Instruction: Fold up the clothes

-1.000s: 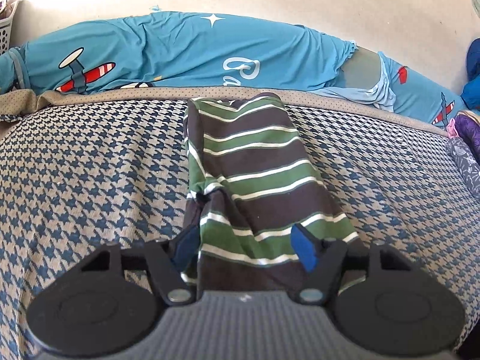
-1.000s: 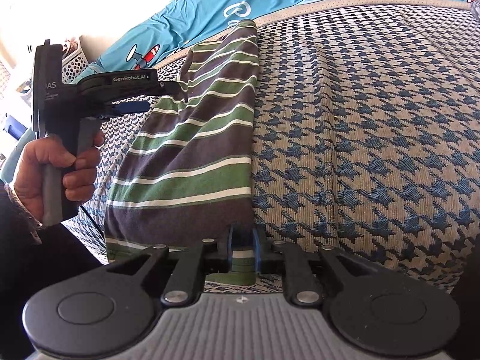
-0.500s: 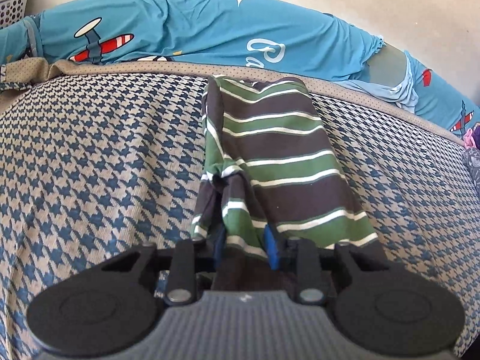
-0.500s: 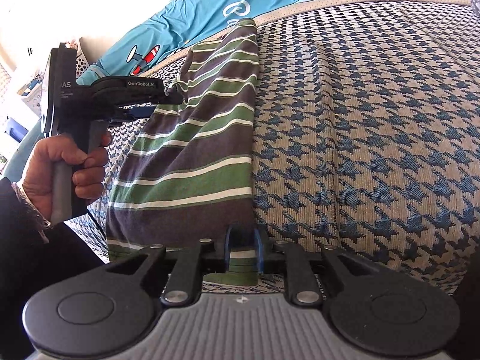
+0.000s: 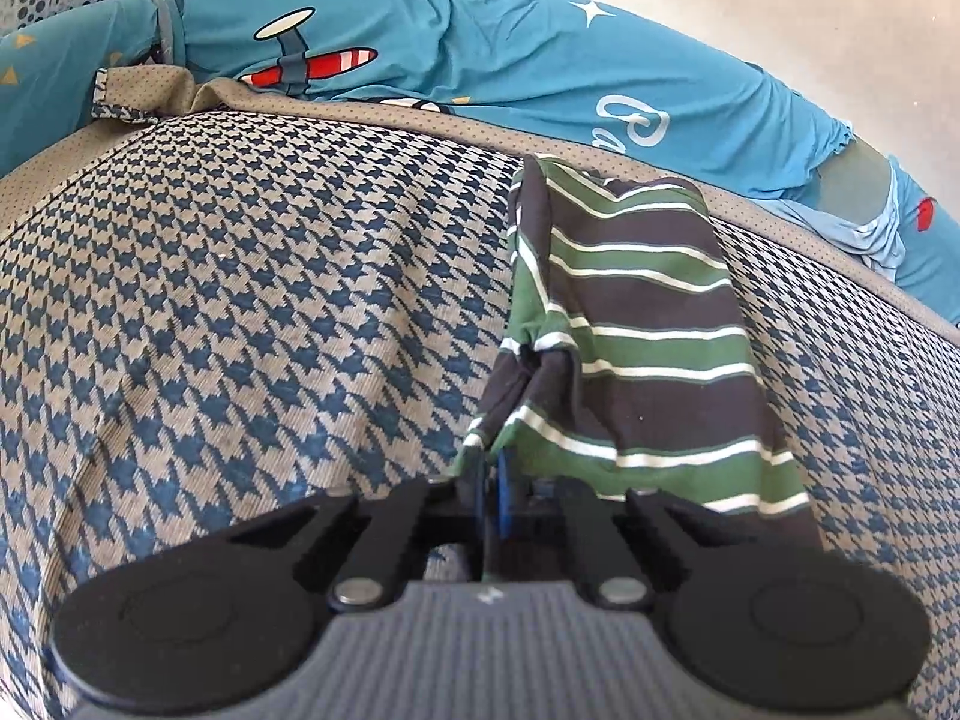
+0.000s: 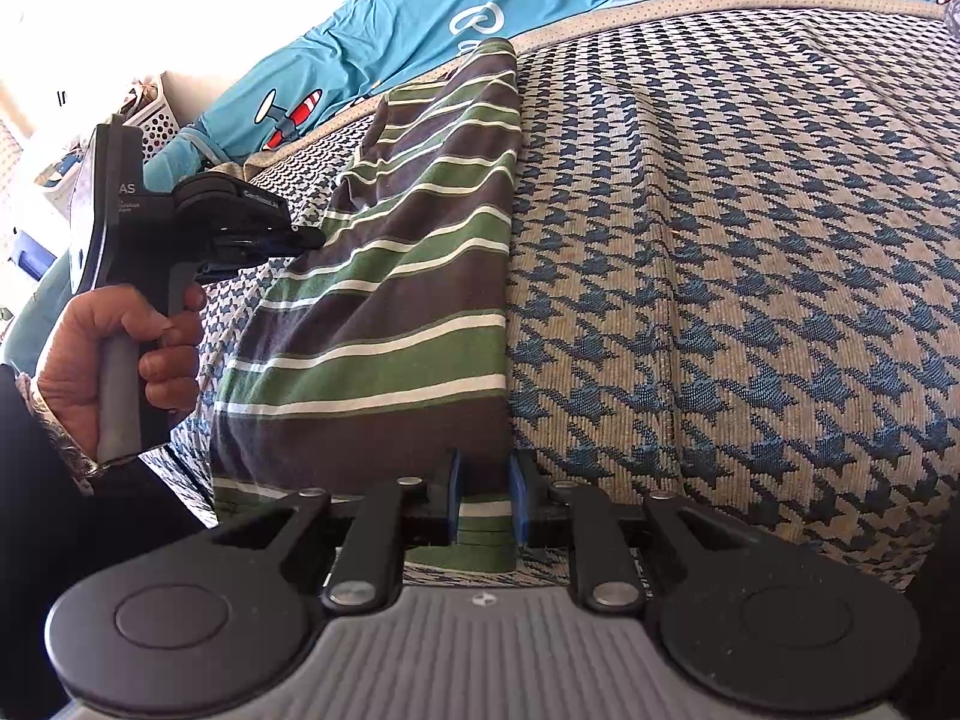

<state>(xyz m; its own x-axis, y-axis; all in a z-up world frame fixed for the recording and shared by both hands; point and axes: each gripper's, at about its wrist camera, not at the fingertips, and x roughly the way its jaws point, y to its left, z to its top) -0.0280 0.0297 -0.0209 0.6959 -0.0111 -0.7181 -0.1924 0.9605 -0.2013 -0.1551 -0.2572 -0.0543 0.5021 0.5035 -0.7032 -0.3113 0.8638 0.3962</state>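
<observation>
- One striped garment (image 5: 636,336) — green, dark grey and white — lies folded lengthwise on the houndstooth bedcover (image 5: 240,312), running from centre frame toward the upper right.
- Left gripper (image 5: 492,498) is clamped tight on its bunched near-left edge.
- Right gripper (image 6: 485,501) pinches the near hem between blue pads.
- At left in the right wrist view, a hand (image 6: 114,354) grips the handle.
- Beyond, along the top — a blue aeroplane-print sheet (image 5: 480,54).

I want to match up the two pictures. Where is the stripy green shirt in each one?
Left wrist view: the stripy green shirt lies right of middle, running from the left tool up to the bed's edge.
Right wrist view: it lies left of middle, its near end in the right tool.
Shared landmark: the blue airplane sheet behind the shirt's far end.
</observation>
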